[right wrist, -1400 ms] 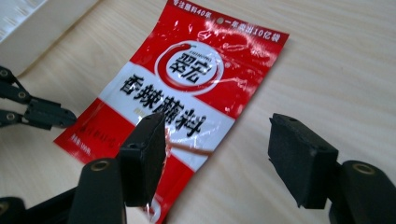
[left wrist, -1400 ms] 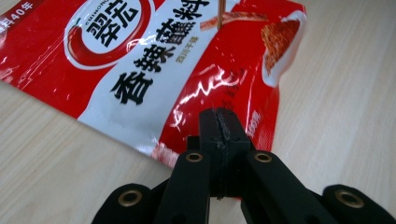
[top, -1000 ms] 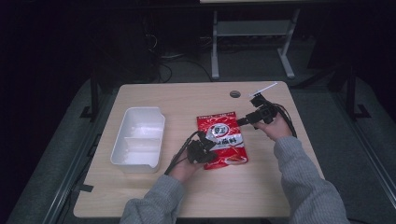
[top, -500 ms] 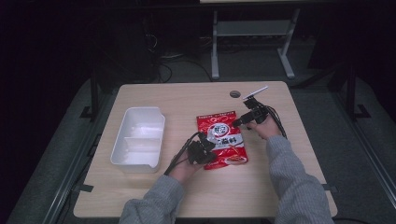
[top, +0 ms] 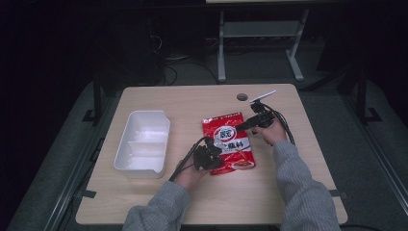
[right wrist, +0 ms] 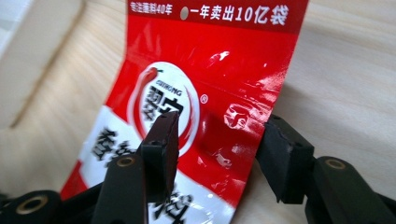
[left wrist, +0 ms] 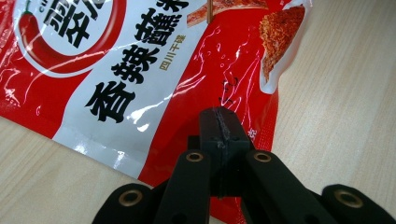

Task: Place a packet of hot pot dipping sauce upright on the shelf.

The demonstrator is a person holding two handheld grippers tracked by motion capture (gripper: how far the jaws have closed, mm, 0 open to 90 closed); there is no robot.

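Red sauce packet (top: 228, 141) is pinned at its near corner by the shut left gripper (left wrist: 219, 128), probably so it's kept still while the right gripper (right wrist: 217, 149), jaws just closing but not yet pressing, is set astride its far-right edge.

The person's left gripper (top: 210, 157), black and two-jawed, sits low with its jaws pressed tightly together. The black two-jawed right gripper (top: 244, 126) reaches in from the far side, its jaws parted and just now closing. Both grey-sleeved forearms rise from the bottom edge
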